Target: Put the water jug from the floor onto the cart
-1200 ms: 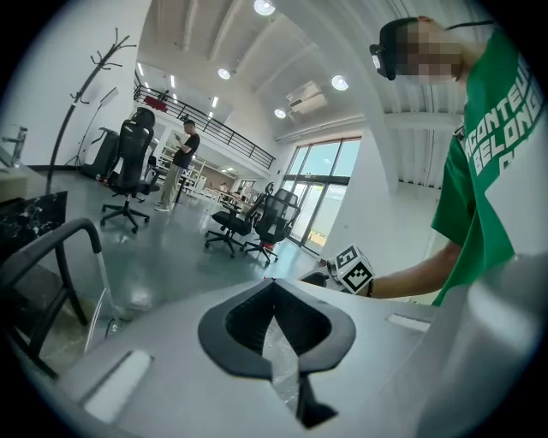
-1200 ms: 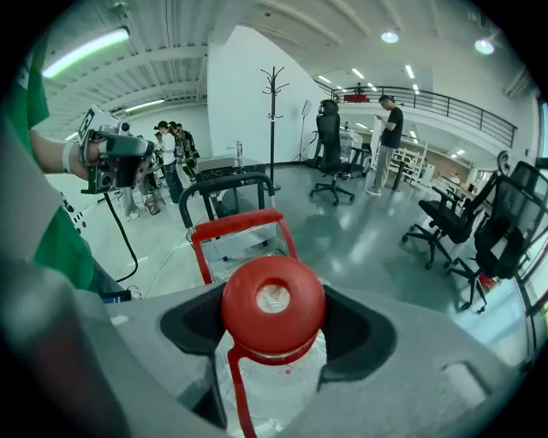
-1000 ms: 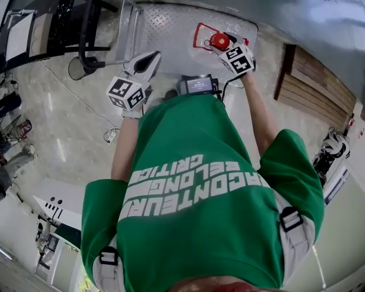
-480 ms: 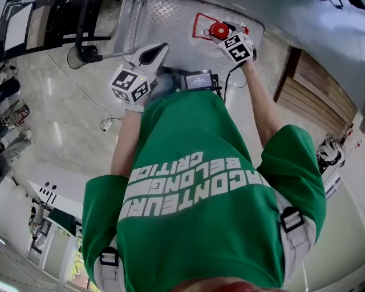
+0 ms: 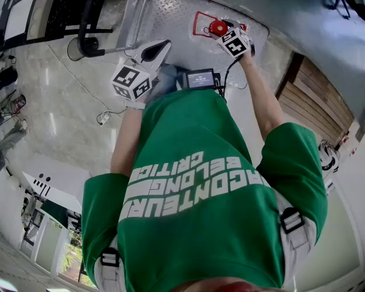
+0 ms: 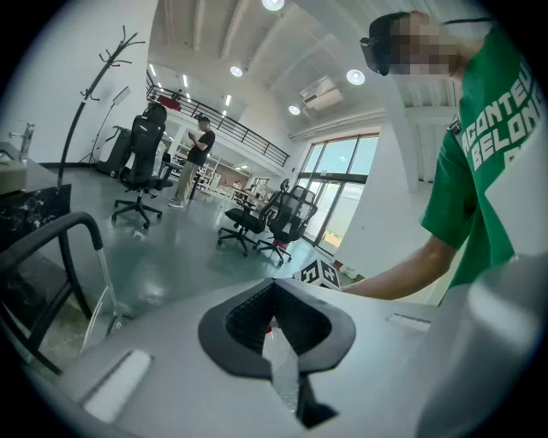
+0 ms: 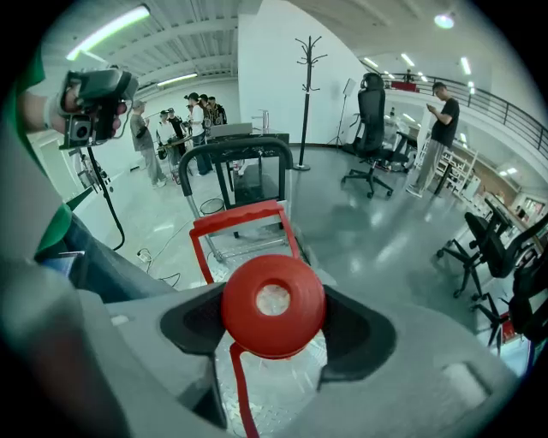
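So the person in the green shirt (image 5: pixel 199 188) was bent over the cart (image 5: pixel 165 17), which sat at their 12 o'clock. The right gripper (image 5: pixel 225 33) was clamped on the water jug (image 5: pixel 218 27), one jaw at 3 and one at 9 around the neck, right under the red cap (image 7: pixel 272 306). The jug was above the cart's diamond-plate deck, toward the 1 o'clock side. You could see the plate pattern through the clear body, but I honestly couldn't tell if it was sitting on the deck or a bit off it. Its red carry handle (image 7: pixel 244 218) stuck out toward the cart's black push handle (image 7: pixel 235 150) at 12 o'clock. The left gripper (image 5: pixel 155 52) was over at 11 o'clock, jaws pressed together with nothing in them, just held above the deck's near edge.
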`<state>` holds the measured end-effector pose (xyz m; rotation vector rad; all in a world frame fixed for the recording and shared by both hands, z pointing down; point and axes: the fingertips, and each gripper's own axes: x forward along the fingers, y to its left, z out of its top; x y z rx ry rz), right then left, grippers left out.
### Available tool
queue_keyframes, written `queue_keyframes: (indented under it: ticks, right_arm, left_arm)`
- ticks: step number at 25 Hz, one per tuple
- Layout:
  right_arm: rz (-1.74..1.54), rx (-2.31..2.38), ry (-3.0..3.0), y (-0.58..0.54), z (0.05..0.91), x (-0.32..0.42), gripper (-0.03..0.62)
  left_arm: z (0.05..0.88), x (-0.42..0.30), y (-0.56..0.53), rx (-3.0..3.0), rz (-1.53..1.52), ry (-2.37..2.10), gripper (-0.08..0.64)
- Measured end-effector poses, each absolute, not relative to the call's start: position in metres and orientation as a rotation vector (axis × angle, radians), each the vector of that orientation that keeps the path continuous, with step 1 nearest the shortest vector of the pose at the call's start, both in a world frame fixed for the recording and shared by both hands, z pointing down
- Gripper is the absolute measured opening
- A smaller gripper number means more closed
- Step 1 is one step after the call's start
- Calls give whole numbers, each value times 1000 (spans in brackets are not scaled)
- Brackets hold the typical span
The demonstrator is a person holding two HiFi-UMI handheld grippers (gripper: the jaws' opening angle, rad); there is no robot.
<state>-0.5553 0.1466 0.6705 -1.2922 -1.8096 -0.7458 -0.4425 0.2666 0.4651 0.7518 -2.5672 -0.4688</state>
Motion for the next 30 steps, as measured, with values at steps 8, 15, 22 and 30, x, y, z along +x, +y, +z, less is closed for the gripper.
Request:
queue_keyframes:
  ticks: [8,15,22,30]
  right_arm:
    - [-795,-1312,-1720,161,713,-556,302]
    - [-833,-1325,-1633,170,747,-553,302]
    - [-903,-1286,-1555,169,779,-561,302]
    - [-924,-1358,-1509,196,795,-563,302]
  left_arm:
    - [486,-437,278,691,-493,-2538,15]
    - [505,-434,282,620,-525,-2518,15]
    - [517,-427,286,564,-560,-2510,15]
    - [524,-420,301,480,-591,-2510,15]
